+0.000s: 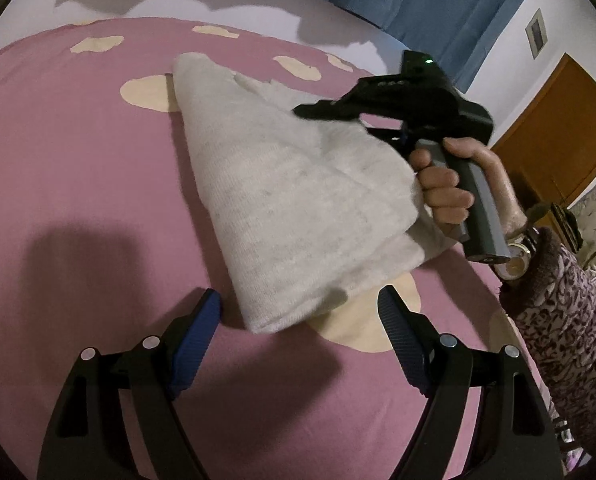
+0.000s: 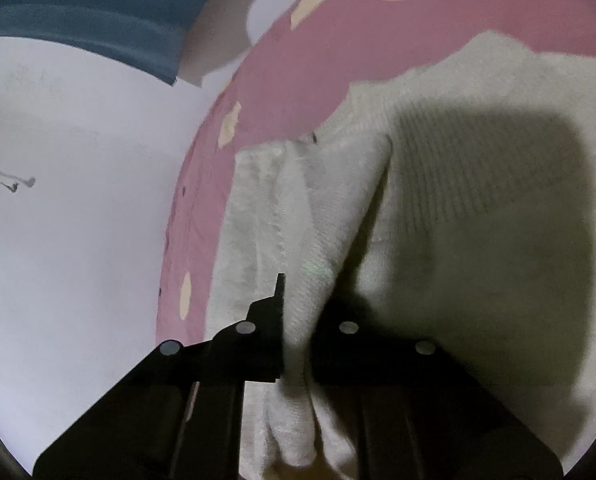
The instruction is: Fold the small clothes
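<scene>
A white knit garment point(image 1: 293, 200) lies folded on the pink bed point(image 1: 77, 168). The right tongs point(image 2: 298, 312) pinch its far edge; the left tongs point(image 1: 300, 320) gape, released, astride its near corner.

You have one white knitted garment point(image 1: 298, 200) on one pink bedsheet with cream patches point(image 1: 77, 160), two black grippers, and one brown wooden door point(image 1: 558, 136).

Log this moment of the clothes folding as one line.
stage: folding | right hand-held gripper: shut on white knit garment | left hand-held gripper: open at its near corner | surface: pink bedspread
</scene>
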{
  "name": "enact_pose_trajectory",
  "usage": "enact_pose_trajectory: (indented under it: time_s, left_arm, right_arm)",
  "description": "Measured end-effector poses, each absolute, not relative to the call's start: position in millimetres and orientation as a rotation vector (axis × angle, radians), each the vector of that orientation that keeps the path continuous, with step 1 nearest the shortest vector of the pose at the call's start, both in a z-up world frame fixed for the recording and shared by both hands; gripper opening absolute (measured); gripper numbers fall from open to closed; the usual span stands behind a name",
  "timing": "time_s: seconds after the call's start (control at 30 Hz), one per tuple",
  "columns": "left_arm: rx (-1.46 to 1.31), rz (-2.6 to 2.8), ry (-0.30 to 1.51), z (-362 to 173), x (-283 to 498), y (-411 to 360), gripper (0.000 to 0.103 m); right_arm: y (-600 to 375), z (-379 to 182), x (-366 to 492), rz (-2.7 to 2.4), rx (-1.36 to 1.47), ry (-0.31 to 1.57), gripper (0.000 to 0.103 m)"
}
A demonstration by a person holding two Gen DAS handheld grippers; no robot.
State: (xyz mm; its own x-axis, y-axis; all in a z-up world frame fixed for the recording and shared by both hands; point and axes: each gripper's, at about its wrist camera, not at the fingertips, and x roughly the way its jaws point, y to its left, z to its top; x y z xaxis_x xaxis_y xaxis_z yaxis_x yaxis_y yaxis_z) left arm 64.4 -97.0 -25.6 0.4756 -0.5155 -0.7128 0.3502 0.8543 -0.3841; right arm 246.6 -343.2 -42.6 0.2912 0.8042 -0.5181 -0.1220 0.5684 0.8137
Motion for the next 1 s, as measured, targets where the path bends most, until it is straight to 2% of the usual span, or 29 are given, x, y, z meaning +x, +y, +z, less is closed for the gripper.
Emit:
enact_pose_trajectory:
  time_s: [0.3, 0.6, 0.7, 0.83, 0.97, 1.0]
  left_arm:
    - [-0.158, -0.503, 0.918, -24.6, 68.9, -103.4, 0.079]
    - [-0.175, -0.488, 0.936, -28.9, 77.0, -101.9, 0.079]
    - [-0.186, -0.492, 0.933, -28.3, 77.0, -100.3, 0.079]
    - [-0.21, -0.498, 0.934, -29.0, 77.6, -97.4, 0.079]
    - [-0.221, -0.499, 0.933, -29.0, 78.0, -97.0, 0.079]
    - [-0.223, -0.499, 0.933, -28.8, 77.6, -96.7, 0.079]
  right_arm:
    - [-411.3, 0.5, 221.3, 0.574, 0.772, 0.935, 0.008]
    - [-481.0, -34.6, 209.4, 0.418, 0.863, 0.982, 0.008]
    - [-493.0, -40.0, 199.9, 0.422, 0.894, 0.987, 0.013]
    - [-511.5, -38.6, 174.9, 0.435, 0.915, 0.986, 0.031]
    - [-514.5, -35.8, 149.7, 0.471, 0.913, 0.99, 0.034]
    - [-513.9, -35.7, 142.6, 0.486, 0.904, 0.995, 0.041]
